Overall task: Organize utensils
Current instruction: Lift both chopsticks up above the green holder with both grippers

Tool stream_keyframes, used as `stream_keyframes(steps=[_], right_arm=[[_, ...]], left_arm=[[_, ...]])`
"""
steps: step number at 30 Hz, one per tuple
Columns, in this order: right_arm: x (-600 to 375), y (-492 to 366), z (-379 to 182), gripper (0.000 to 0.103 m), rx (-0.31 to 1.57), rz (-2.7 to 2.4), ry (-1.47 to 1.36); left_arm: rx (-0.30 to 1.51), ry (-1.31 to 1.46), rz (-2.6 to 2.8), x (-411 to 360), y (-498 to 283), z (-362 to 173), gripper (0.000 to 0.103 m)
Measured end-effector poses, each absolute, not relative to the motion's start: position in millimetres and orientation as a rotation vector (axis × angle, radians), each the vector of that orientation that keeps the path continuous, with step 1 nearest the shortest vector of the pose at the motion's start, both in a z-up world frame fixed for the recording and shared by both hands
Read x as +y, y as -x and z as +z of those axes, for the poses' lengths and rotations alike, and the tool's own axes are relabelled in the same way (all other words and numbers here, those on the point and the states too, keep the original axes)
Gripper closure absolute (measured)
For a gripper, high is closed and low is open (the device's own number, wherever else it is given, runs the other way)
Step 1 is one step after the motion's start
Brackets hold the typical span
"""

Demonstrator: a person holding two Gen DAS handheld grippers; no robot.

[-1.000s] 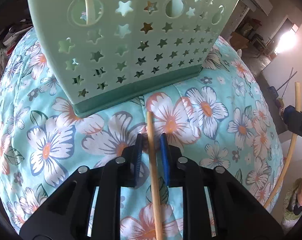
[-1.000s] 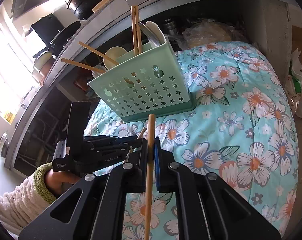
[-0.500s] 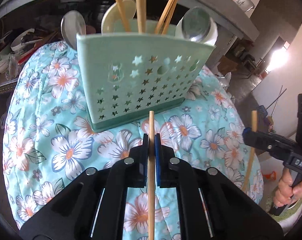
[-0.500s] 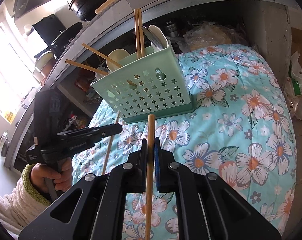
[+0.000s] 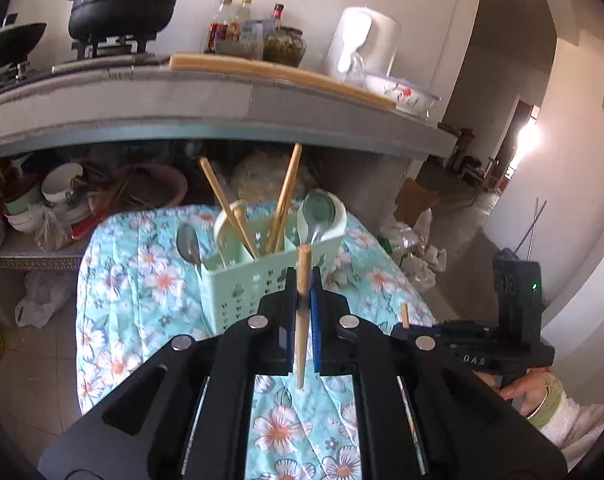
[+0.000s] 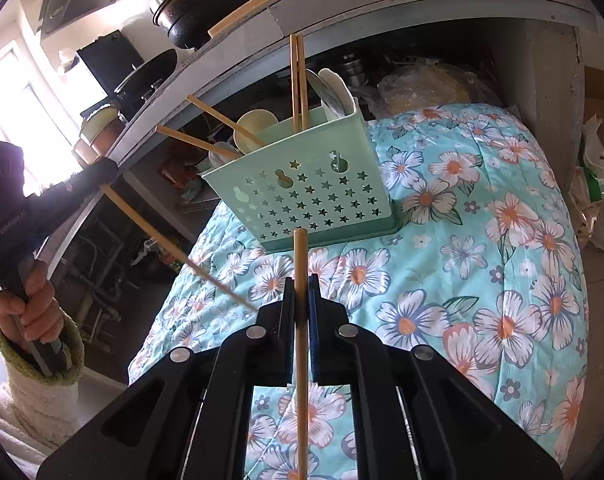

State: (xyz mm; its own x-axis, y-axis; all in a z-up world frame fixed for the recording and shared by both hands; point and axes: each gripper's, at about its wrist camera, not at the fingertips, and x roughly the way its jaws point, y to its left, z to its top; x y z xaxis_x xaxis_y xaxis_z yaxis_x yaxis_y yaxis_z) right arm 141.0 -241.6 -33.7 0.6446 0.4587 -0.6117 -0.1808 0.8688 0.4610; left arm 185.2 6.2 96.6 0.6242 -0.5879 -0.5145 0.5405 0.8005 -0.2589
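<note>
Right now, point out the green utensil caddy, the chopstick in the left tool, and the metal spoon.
green utensil caddy (image 6: 302, 200), right wrist view, star-punched front wall.
chopstick in the left tool (image 5: 303, 268), left wrist view, upper tip.
metal spoon (image 5: 188, 245), left wrist view, bowl.

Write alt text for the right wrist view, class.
The right hand-held gripper is shut on a wooden chopstick before a mint-green utensil basket on a floral cloth. At left, the left hand-held gripper holds another chopstick.

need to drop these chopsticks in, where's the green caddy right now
In the right wrist view the green caddy stands on the floral cloth just ahead of the right gripper, below the counter edge.
</note>
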Motion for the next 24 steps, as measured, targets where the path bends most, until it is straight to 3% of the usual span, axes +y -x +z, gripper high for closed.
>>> stream_keyframes(steps=[12,24], right_arm=[[-241.0,-144.3,-33.8,0.097,0.798,0.374,-0.379],[-242.1,-155.7,-41.0,0.097,0.819,0.372,-0.387]], left_arm=[[0.29,0.189,-0.616,30.3,-201.6,190.1,0.098],[0.207,0.205,-0.567,9.8,-253.5,191.4,0.098]])
